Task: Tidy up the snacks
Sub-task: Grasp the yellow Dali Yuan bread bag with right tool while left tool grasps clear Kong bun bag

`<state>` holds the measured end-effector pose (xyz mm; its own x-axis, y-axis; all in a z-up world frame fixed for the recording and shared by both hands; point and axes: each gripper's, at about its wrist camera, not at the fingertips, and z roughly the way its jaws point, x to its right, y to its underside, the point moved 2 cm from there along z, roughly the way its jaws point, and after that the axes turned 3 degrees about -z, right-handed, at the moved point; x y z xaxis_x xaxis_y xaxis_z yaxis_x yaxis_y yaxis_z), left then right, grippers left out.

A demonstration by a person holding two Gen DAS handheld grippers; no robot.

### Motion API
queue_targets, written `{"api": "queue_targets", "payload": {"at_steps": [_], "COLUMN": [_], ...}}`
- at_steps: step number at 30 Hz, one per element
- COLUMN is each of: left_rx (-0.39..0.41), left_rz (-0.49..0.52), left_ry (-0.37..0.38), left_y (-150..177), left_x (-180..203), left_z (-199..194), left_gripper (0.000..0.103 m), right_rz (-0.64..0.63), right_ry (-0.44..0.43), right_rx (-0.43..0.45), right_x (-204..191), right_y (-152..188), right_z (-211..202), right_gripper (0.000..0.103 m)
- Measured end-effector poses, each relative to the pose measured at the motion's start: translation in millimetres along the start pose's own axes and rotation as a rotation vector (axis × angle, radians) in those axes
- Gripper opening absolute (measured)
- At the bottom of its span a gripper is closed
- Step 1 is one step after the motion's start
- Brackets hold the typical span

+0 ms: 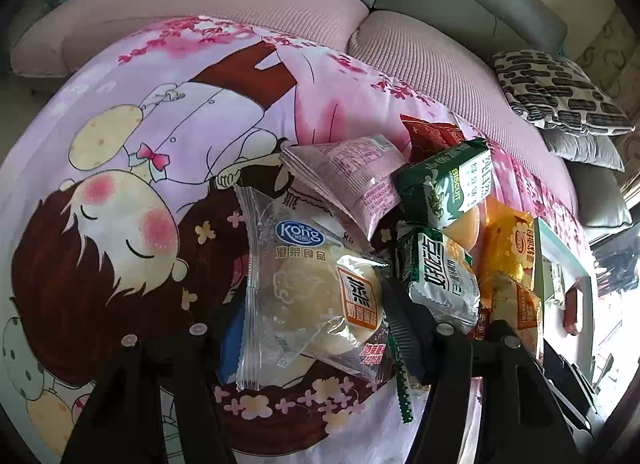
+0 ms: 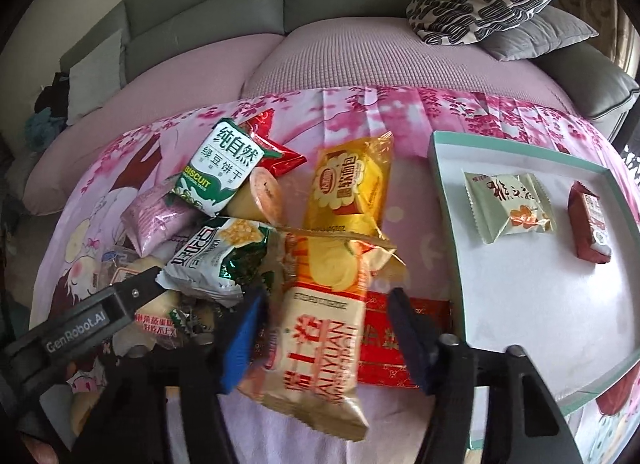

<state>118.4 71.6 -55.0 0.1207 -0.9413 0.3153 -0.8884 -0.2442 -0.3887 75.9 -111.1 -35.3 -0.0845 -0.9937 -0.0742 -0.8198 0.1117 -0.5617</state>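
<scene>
Left wrist view: your left gripper (image 1: 308, 328) has its fingers clamped on the clear steamed-cake packet (image 1: 312, 296), which lies left of the snack pile (image 1: 440, 199).
Right wrist view: your right gripper (image 2: 326, 336) has its fingers clamped on the orange wafer packet (image 2: 320, 328), just left of the tray (image 2: 520, 304) holding two snacks.

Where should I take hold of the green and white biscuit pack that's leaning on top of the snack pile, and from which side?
Take the green and white biscuit pack by its upper crimped end, coming from above. It lies tilted on other snacks, with that end raised and clear. Its lower end presses against the pink packet and the round cake, leaving little room there.
</scene>
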Motion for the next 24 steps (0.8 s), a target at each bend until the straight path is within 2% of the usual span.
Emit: {"api": "queue_targets", "payload": {"at_steps": [4, 10, 24], "left_rx": [0.004, 0.018, 0.109], "left_rz": [-0.002, -0.006, 0.009], "left_ry": [0.012, 0.011, 0.057], "left_y": [-0.2, -0.6, -6.1], "left_x": [0.6, 0.1, 7.1], "left_z": [-2.7, -8.9, -42.9], "left_gripper": [0.057, 0.055, 0.054], "right_rz": [-0.002, 0.011, 0.022], "right_ry": [-0.004, -0.015, -0.043], "right_rx": [0.0, 0.015, 0.09], "right_x": [-0.4, 1.8, 6.1], "right_y": [0.8, 1.0, -3.2], "right_z": [-0.4, -3.5, -33.6], "right_gripper": [0.05, 0.04, 0.038]}}
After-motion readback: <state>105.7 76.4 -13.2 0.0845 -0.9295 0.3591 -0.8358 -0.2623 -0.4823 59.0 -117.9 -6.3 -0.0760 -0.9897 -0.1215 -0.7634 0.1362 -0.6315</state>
